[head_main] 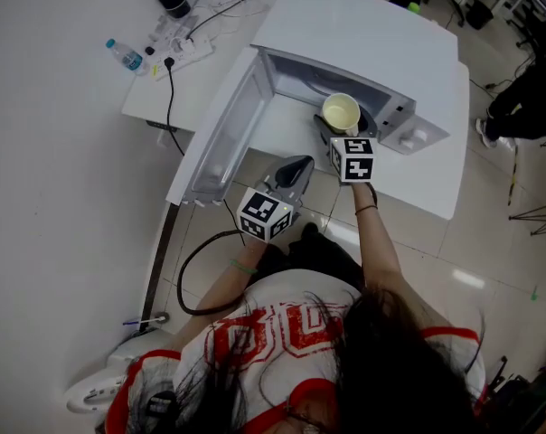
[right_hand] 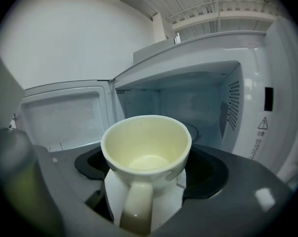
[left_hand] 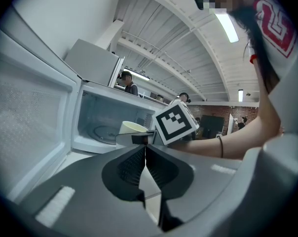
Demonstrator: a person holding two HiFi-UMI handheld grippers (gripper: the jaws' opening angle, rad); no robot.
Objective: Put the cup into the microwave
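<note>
Head and gripper views, cup at the threshold. My right gripper [right_hand: 148, 174] pinches the cup [right_hand: 146, 144] by its lower body, one jaw on each side. The cup is upright, mouth up, and looks empty, with its handle [right_hand: 136, 206] pointing back toward me. My left gripper [left_hand: 145, 154] has its jaws pressed together on nothing. It hovers near the front edge of the desk [head_main: 418, 188], beside the open door [head_main: 228, 129] and just left of the right gripper.

The relation that governs the coming move: the cavity of the microwave [right_hand: 188, 102] lies straight ahead of the cup, along the line of my right jaws, and the turntable [right_hand: 194, 130] shows just past the rim. The cup hangs over the sill at the front of the opening, not yet inside. The right hand is the nearer one and already carries the load.

Room for travel, as I judge it: the door is swung fully to the left, and the vented wall [right_hand: 233, 107] bounds the right side. The cavity roof sits clear above the rim, so a level push forward and a short descent should serve
</note>
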